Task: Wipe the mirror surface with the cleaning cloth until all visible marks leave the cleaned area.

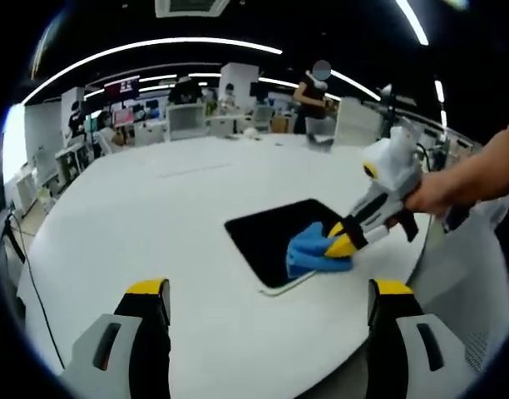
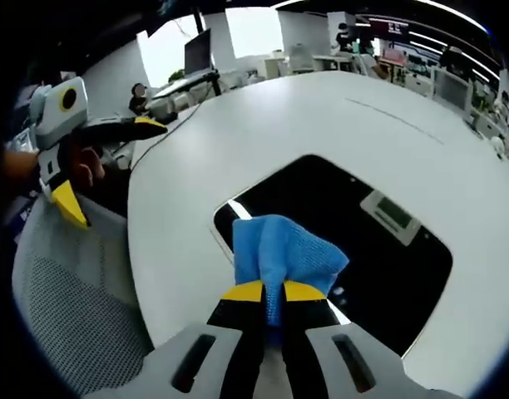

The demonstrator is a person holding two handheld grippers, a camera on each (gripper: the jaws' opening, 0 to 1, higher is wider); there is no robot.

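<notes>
jaws first: the right gripper [image 2: 273, 293] has its yellow-tipped jaws pinched tight on the blue cleaning cloth [image 2: 281, 248], pressing the bunched fabric down onto the mirror [image 2: 379, 249]. in the left gripper view that same right gripper [image 1: 344, 241] comes in from the right side, a hand [image 1: 437, 193] wrapped around its grip, the cloth [image 1: 314, 249] sitting on the mirror's [image 1: 267, 233] corner closest to the tabletop's [image 1: 180, 216] near edge. the left gripper [image 1: 267, 293] hangs above that near edge with its jaws spread wide, nothing between them. the mirror lies flat, a dark rounded rectangle, reflecting a ceiling fixture. in the right gripper view, the left gripper [image 2: 101, 162] sits off the tabletop's [image 2: 338, 116] edge, over a mesh chair [image 2: 67, 307].
</notes>
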